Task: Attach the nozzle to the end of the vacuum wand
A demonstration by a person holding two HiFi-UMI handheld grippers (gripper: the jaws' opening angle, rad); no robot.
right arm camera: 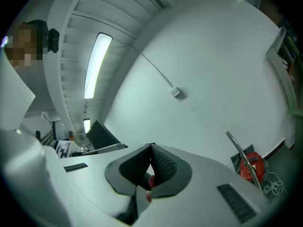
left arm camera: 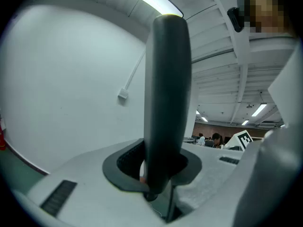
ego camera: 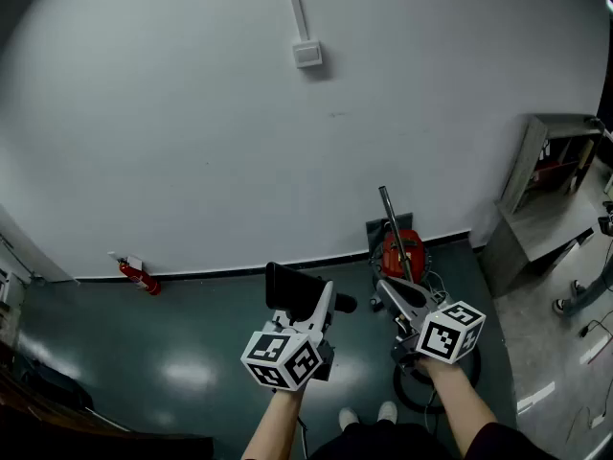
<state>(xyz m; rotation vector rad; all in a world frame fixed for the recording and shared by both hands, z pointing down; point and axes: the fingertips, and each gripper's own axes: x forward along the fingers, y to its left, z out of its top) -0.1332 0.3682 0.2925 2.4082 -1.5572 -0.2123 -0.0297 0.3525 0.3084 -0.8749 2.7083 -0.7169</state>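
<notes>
In the head view my left gripper [ego camera: 321, 305] is shut on a black nozzle [ego camera: 293, 291], held level over the dark green floor. The left gripper view shows the nozzle [left arm camera: 166, 98] standing upright between the pads of that gripper [left arm camera: 158, 176]. My right gripper [ego camera: 391, 293] is shut with nothing in it, a little to the right of the nozzle and just short of the vacuum. The metal vacuum wand [ego camera: 394, 230] leans up from the red vacuum body [ego camera: 402, 253] against the wall. In the right gripper view the closed gripper [right arm camera: 151, 168] points at the wall, with the wand [right arm camera: 240, 154] at lower right.
A red fire extinguisher [ego camera: 140, 277] lies by the wall at the left. A grey cabinet [ego camera: 533, 220] stands at the right, with a chair base [ego camera: 582, 297] beyond it. A black hose coil [ego camera: 418, 387] lies on the floor by the person's white shoes [ego camera: 364, 416]. A switch box [ego camera: 307, 55] is on the wall.
</notes>
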